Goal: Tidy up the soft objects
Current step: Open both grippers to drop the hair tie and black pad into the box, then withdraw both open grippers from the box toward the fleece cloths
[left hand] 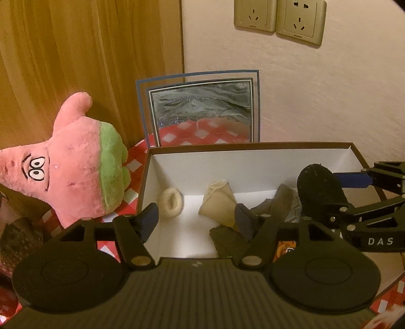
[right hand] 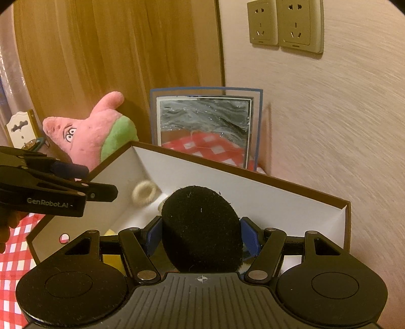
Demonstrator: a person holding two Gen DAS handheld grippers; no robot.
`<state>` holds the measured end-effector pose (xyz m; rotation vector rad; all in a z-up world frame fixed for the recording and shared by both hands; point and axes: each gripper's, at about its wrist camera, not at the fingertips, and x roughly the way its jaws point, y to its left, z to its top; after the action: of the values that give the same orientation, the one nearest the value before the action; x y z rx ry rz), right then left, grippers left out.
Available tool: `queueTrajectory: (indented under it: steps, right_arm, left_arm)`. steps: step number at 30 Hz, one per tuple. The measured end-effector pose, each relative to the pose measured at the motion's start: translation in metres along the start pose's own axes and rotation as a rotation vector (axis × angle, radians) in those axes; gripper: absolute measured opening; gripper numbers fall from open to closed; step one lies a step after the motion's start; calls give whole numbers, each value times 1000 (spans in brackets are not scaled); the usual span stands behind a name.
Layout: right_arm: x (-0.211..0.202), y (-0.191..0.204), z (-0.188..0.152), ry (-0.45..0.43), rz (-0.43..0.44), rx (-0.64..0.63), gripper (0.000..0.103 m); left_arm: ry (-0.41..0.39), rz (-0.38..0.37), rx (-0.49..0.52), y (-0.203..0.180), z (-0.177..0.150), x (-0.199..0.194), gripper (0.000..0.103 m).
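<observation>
A white box with a brown rim [left hand: 248, 145] stands on the red-checked cloth. In it lie a cream scrunchie [left hand: 170, 202], a beige rolled cloth [left hand: 217, 205] and a dark olive cloth [left hand: 227, 238]. My left gripper [left hand: 197, 220] hangs open over the box's near left part, its jaws wide apart and nothing pressed between them. My right gripper [right hand: 202, 236] is shut on a black round fuzzy pad [right hand: 202, 222] above the box's right side. From the left wrist view the right gripper [left hand: 336, 194] and pad [left hand: 319, 187] show at the right. A pink and green star plush [left hand: 76, 164] lies left of the box.
A framed grey picture [left hand: 202, 111] leans on the wall behind the box. Two wall sockets [left hand: 278, 17] sit above it, with a wooden panel [left hand: 88, 50] to the left. Something yellow [right hand: 111, 232] shows in the box's near corner. The wall runs close behind and right of the box.
</observation>
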<state>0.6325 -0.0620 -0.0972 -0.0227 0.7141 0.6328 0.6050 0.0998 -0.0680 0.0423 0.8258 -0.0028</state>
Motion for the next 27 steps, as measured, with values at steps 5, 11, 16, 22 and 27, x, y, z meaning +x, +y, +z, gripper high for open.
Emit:
queueTrajectory:
  steps: [5,11,16,22,27]
  right_arm:
    - [-1,2,0,0,1,-1,65]
    - [-7,8,2,-32,27,-22,69]
    - [-15,14,3,-93,10,-46,84]
    - [-23,13,4,-101,6,-44,88]
    - [-32,10,-3,-70,-4,-37,88]
  left_arm:
    - [10,-2,-7,1,-3,-2,64]
    - [10,-1,-8,2,-5,-10,64]
    - [4,-2,-12,3,-6,-20,64]
    - [3,-5,-8,-1,-11,-32,64]
    - [0,-16,-12,-4,-15,-45,64]
